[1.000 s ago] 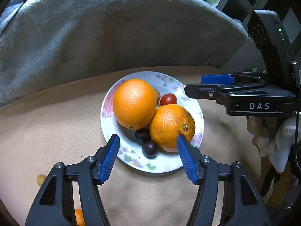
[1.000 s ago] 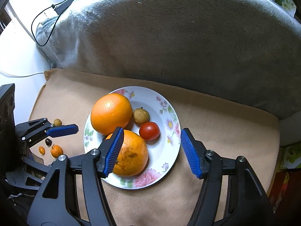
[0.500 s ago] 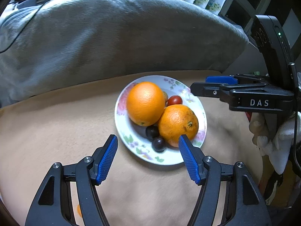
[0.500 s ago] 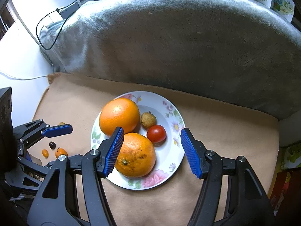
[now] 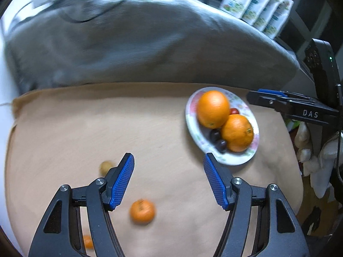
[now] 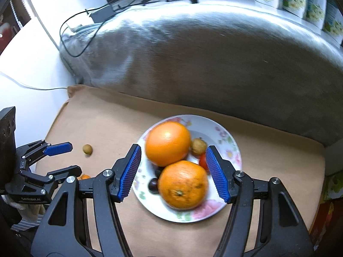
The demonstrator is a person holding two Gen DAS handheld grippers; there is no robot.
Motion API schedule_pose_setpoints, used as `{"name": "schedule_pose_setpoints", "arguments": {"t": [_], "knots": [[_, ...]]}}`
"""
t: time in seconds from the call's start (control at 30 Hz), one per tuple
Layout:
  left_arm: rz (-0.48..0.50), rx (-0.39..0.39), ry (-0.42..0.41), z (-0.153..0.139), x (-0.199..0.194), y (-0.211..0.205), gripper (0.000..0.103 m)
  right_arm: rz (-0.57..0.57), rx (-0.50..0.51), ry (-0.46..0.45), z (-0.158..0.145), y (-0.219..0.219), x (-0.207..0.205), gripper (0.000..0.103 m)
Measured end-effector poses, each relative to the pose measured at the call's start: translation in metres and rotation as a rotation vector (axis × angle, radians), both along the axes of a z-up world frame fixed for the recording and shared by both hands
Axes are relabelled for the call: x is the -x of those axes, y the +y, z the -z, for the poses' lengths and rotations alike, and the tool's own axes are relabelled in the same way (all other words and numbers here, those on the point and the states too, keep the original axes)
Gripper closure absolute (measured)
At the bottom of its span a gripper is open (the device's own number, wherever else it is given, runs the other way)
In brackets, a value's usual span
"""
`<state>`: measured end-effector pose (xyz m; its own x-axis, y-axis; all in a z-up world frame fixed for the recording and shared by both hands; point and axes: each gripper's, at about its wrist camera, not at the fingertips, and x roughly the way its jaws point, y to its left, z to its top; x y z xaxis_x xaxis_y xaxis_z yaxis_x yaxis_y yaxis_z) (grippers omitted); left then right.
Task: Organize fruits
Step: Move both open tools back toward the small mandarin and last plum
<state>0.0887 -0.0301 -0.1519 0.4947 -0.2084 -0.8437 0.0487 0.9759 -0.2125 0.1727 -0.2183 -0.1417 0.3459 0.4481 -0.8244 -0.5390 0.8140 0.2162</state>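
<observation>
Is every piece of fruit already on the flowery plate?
No: a small orange fruit and a little tan fruit lie on the beige cloth, away from the plate.

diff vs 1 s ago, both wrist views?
The left gripper swung away from the plate, which slid toward the right of its view; it now points at bare cloth near the small orange and yellowish fruit. The right gripper shifted slightly over the plate. Nothing was grasped; fruit on the plate unchanged.
</observation>
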Motion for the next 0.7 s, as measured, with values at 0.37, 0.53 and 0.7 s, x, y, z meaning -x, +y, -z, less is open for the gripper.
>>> {"name": "schedule_pose_setpoints", "arguments": {"t": [0.37,0.53,0.7], "knots": [[-0.145,-0.015,0.037,0.009,0.056,0.052,0.036,-0.15,0.0,0.065,0.005,0.062,0.017,0.038],[-0.206,-0.008,0.066,0.02,0.078,0.071,0.037,-0.253,0.001,0.094,0.01,0.1,0.033,0.038],[-0.255,0.009,0.093,0.033,0.096,0.086,0.038,-0.366,0.015,0.112,0.017,0.14,0.052,0.038]]}}
